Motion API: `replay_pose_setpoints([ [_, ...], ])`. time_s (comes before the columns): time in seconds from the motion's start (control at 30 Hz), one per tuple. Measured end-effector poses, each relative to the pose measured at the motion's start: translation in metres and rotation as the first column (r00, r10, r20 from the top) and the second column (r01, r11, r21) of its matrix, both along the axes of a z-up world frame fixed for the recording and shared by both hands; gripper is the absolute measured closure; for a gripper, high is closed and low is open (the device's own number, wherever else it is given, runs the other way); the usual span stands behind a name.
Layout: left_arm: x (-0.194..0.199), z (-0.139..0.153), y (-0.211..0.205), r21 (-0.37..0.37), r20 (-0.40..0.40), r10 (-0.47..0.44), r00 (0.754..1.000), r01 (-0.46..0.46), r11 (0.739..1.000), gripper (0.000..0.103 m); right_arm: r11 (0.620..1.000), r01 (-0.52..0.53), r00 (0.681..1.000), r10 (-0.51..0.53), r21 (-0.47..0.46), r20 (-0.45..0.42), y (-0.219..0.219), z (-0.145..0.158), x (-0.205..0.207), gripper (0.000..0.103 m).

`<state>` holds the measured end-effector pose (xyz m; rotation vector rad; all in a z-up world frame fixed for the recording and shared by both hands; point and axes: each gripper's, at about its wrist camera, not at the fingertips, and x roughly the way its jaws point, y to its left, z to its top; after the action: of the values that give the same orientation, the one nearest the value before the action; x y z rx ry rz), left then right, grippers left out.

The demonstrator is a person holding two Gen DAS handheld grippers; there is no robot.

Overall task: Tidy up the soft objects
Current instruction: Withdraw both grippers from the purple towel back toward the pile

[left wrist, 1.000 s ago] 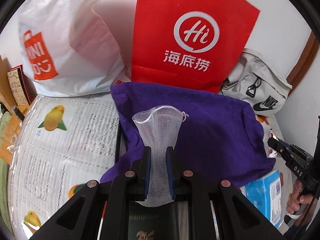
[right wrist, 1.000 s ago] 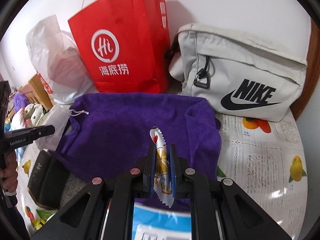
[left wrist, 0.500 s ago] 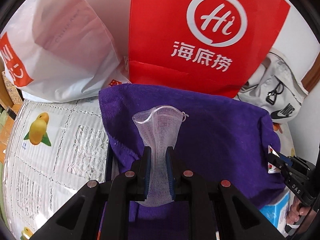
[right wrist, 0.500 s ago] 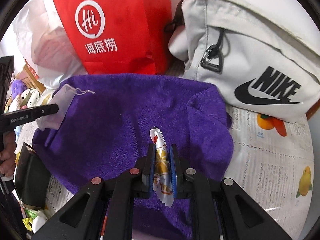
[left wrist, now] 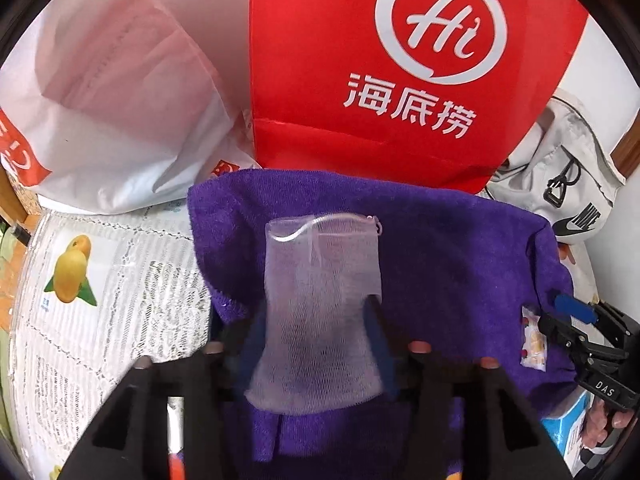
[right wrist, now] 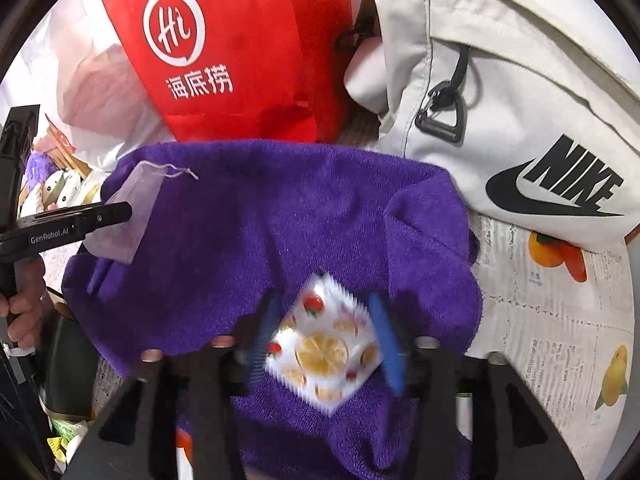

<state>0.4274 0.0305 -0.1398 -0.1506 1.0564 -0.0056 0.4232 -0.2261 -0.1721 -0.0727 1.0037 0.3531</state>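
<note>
Both drops look done: the mesh pouch (left wrist: 320, 304) and the fruit-print packet (right wrist: 326, 340) lie mid-frame on the purple towel (right wrist: 248, 232). Left gripper (left wrist: 316, 332) and right gripper (right wrist: 326, 340) jaws are spread. Any remaining sorting is unclear.

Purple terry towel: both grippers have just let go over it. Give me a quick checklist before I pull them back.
1. Left gripper open: ok, fingers spread wide.
2. White mesh drawstring pouch released: ok, it lies spread on the purple terry towel.
3. Right gripper open: ok.
4. Fruit-printed serrated sachet free of the blue pads: cannot tell, motion blur hides the edges.
5. Both items within the towel's edges: ok.
6. Retreat path: ok, the red paper bag and white Nike bag stand behind the towel.
</note>
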Motion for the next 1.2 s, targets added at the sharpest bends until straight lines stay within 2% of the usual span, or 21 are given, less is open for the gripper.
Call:
replay_pose_setpoints([
  [0.07,-0.005,0.005,-0.001,0.016,0.004,-0.004,1.000,0.004,1.000,0.040,1.000,0.008,1.000,-0.008,-0.001,0.011,-0.002,0.004,-0.003,0.044],
  [0.2,-0.017,0.018,-0.003,0.044,0.022,-0.010,1.000,0.009,0.999,0.038,0.999,0.038,0.998,-0.039,0.030,0.040,-0.007,0.016,-0.015,0.038],
  [0.37,-0.045,0.036,0.001,0.043,0.065,0.000,0.998,-0.003,0.999,0.038,0.996,0.067,0.990,-0.074,0.066,0.119,-0.010,0.044,-0.047,0.038],
  [0.43,-0.064,0.043,0.010,0.041,0.094,-0.001,0.996,-0.003,0.999,0.038,0.994,0.072,0.986,-0.083,0.084,0.146,-0.013,0.055,-0.066,0.038],
  [0.53,-0.089,0.052,0.014,0.016,0.096,-0.011,0.995,0.009,1.000,0.038,0.990,0.086,0.980,-0.104,0.108,0.172,-0.016,0.067,-0.099,0.038],
  [0.73,-0.134,0.069,0.023,-0.007,0.093,-0.002,0.996,0.003,1.000,0.038,0.990,0.103,0.977,-0.120,0.101,0.176,-0.017,0.073,-0.168,0.038],
  [0.87,-0.166,0.072,0.025,-0.017,0.099,0.008,0.995,-0.006,1.000,0.038,0.989,0.091,0.980,-0.111,0.118,0.167,-0.021,0.066,-0.215,0.039],
  [0.93,-0.181,0.071,0.026,-0.019,0.099,0.015,0.995,-0.013,1.000,0.038,0.987,0.084,0.985,-0.104,0.140,0.138,-0.024,0.059,-0.239,0.045],
  [1.03,-0.206,0.069,0.028,-0.025,0.109,0.013,0.994,-0.010,1.000,0.038,0.987,0.052,0.992,-0.068,0.150,0.106,-0.024,0.044,-0.269,0.047],
  [1.2,-0.237,0.059,0.028,-0.040,0.100,0.016,0.995,-0.012,0.999,0.038,0.990,0.032,0.998,-0.038,0.134,0.047,-0.020,0.010,-0.291,0.049],
])
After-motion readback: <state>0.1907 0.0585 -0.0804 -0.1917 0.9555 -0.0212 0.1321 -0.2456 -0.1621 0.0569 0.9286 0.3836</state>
